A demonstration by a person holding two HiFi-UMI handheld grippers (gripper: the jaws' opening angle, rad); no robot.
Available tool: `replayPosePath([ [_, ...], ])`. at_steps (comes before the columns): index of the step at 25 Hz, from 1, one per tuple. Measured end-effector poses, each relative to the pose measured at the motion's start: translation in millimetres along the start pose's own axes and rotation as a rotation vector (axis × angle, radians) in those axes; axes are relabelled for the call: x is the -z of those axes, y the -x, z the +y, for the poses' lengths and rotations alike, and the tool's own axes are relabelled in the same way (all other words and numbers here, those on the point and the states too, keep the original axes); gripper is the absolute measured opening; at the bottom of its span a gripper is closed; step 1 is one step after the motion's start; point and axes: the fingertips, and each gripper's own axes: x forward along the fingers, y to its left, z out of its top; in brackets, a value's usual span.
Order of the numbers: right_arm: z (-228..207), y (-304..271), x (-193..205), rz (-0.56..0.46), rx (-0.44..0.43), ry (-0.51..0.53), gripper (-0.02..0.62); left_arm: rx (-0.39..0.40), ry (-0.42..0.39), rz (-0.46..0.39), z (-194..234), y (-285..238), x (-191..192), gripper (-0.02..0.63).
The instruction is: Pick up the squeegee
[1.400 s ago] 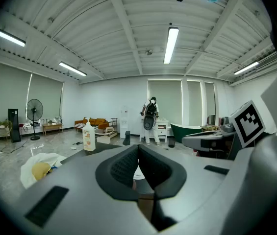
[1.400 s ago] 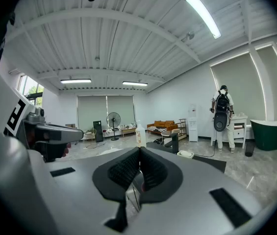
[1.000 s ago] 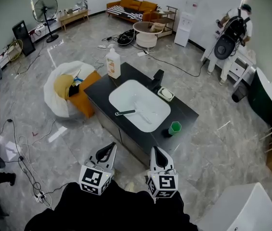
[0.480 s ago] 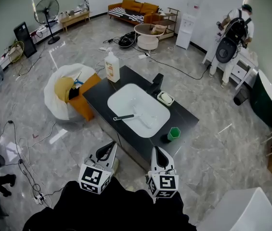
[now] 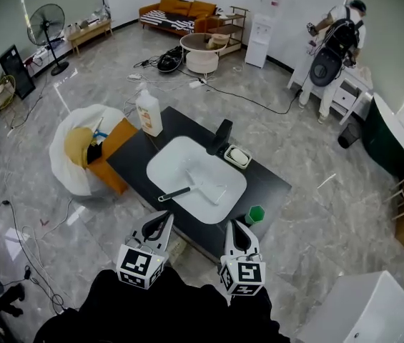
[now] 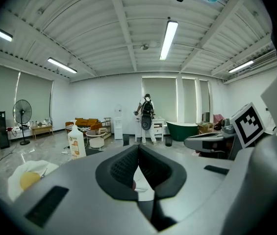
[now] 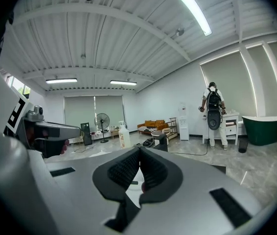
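Note:
The squeegee (image 5: 186, 189) lies in the white sink (image 5: 224, 191), its black handle pointing left and its clear blade toward the middle of the basin. The sink is set in a black counter (image 5: 269, 184). In the head view my left gripper (image 5: 164, 219) and right gripper (image 5: 232, 224) hover side by side just short of the counter's near edge, both pointing at it. Both are shut with nothing between the jaws. The left gripper (image 6: 138, 147) and the right gripper (image 7: 139, 150) show their pads pressed together. The jaws hide the squeegee in both gripper views.
On the counter stand a soap bottle (image 5: 148, 113), a black faucet (image 5: 221, 136), a soap dish (image 5: 237, 156) and a green cup (image 5: 257, 213). A white beanbag (image 5: 69, 166) and an orange box (image 5: 116, 145) sit left of it. A person (image 5: 330, 48) stands far back right.
Both grippers and the head camera have moved toward the counter, which now lies closer below. The squeegee has not moved in the sink. Both jaws stayed shut.

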Motion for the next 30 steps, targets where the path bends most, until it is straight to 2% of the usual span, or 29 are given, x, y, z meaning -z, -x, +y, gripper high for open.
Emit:
replayPosePath([
  [14,-20.3,-135.5,-16.7,0.053,0.133,-0.054,0.015,0.130,-0.013,0.070,106.9,-117.7,-11.3,0.023],
  [23,-35.7,-182.2,-7.7,0.079,0.227,-0.090,0.015,0.238,-0.021,0.110,134.8,-180.8,-0.7,0.023],
  [30,-55.0,-203.1,6.0,0.104,0.315,-0.139,0.015,0.341,-0.034,0.165,138.3,-227.2,14.2,0.023],
])
